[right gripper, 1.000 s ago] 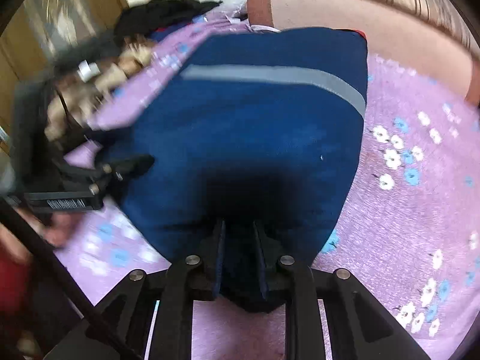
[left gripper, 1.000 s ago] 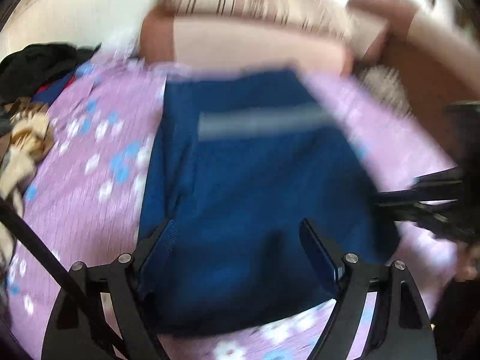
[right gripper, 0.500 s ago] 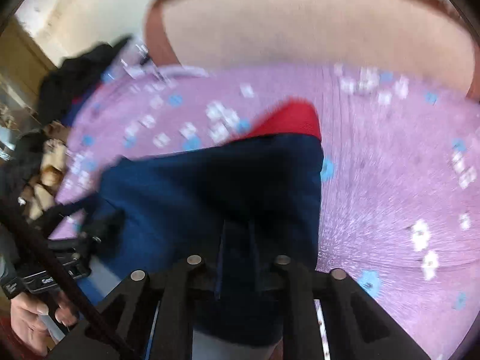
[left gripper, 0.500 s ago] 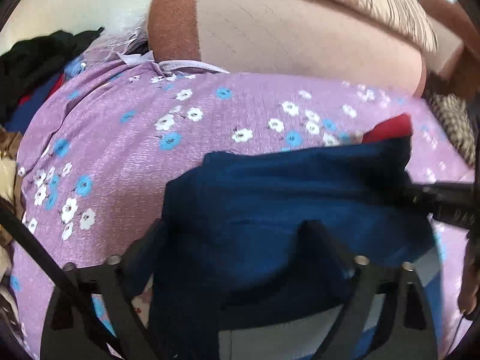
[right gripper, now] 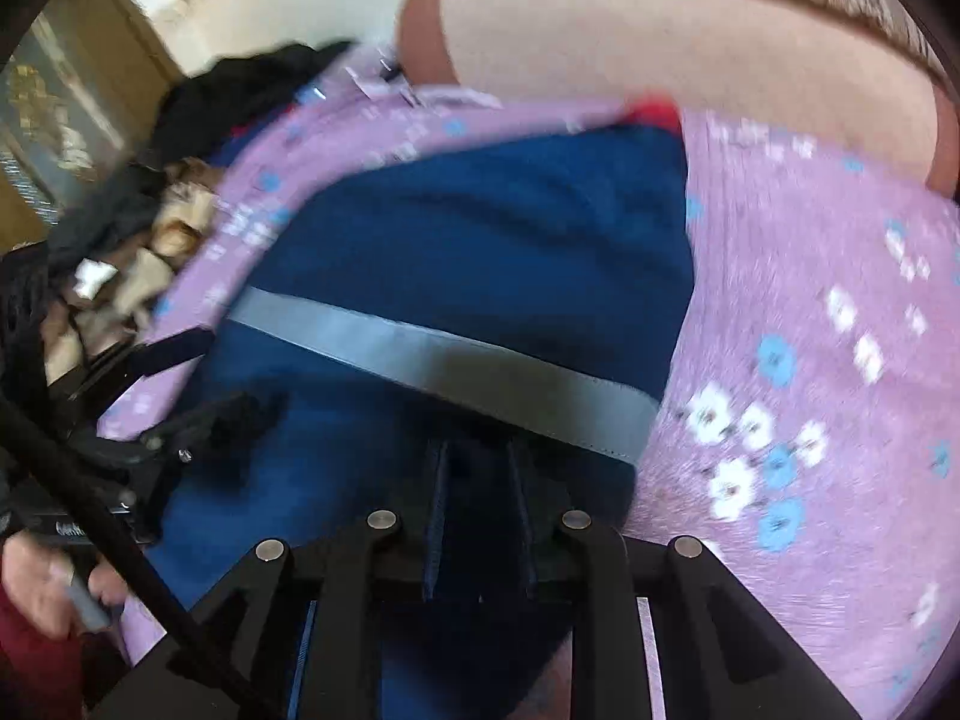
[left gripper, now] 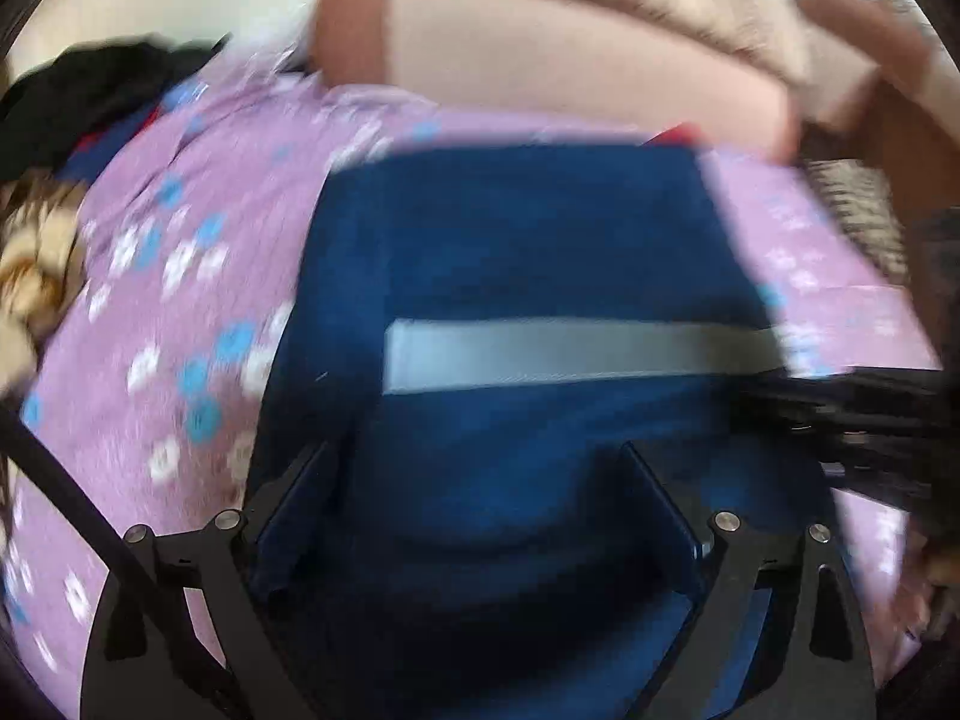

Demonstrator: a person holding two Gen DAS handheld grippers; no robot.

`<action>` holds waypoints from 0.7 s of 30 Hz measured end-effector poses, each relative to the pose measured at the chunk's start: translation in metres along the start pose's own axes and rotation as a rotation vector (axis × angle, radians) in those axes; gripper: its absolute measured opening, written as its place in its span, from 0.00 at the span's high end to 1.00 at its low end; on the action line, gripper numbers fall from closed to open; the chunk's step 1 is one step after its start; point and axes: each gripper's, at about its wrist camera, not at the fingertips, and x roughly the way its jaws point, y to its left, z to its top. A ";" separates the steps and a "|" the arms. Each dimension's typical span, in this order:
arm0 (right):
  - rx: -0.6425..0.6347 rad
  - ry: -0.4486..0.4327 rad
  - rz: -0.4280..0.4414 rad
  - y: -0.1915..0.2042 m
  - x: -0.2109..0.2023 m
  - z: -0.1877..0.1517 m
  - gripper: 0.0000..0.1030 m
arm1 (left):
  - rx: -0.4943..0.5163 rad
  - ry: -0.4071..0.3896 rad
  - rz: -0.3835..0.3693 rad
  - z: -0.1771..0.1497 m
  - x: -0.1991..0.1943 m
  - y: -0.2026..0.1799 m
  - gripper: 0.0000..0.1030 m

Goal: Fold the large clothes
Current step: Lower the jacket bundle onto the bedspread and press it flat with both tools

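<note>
the dark blue garment point(left gripper: 540, 252) with a grey reflective stripe point(left gripper: 570, 354) is lying folded on the purple floral sheet point(left gripper: 180, 300) that is covering the sofa seat, its far edge sitting just short of the pink sofa back point(left gripper: 570, 60). a bit of red fabric point(right gripper: 651, 108) is peeking out at the garment's far right corner.

the left gripper point(left gripper: 474, 516) is hovering over the near part of the garment with its fingers spread wide, released; blue cloth is lying beneath and between them, but the pads are not pressing on it. its jaws have just been opening.

the right gripper point(right gripper: 480, 504) is standing over the near right edge of the garment, just below the stripe, with its fingers close together and a fold of the dark blue cloth between them; they are clenching it, though the jaws have just been opening a little.

a pile of dark and tan clothes point(right gripper: 150, 198) is sitting at the left end of the sofa. both views are blurred.
</note>
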 end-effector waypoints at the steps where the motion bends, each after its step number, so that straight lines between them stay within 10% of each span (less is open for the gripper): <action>1: -0.007 -0.002 -0.021 0.003 0.004 0.000 0.79 | -0.002 -0.019 0.008 -0.005 -0.007 -0.001 0.09; 9: -0.095 -0.025 0.041 0.050 -0.070 -0.058 0.78 | -0.032 -0.047 -0.076 -0.072 -0.076 0.006 0.09; 14: -0.074 -0.024 0.019 0.052 -0.039 -0.111 0.77 | 0.051 -0.048 0.057 -0.101 -0.057 -0.013 0.08; 21: -0.061 -0.104 0.083 0.049 -0.078 -0.125 0.66 | -0.054 -0.127 0.045 -0.123 -0.087 -0.012 0.09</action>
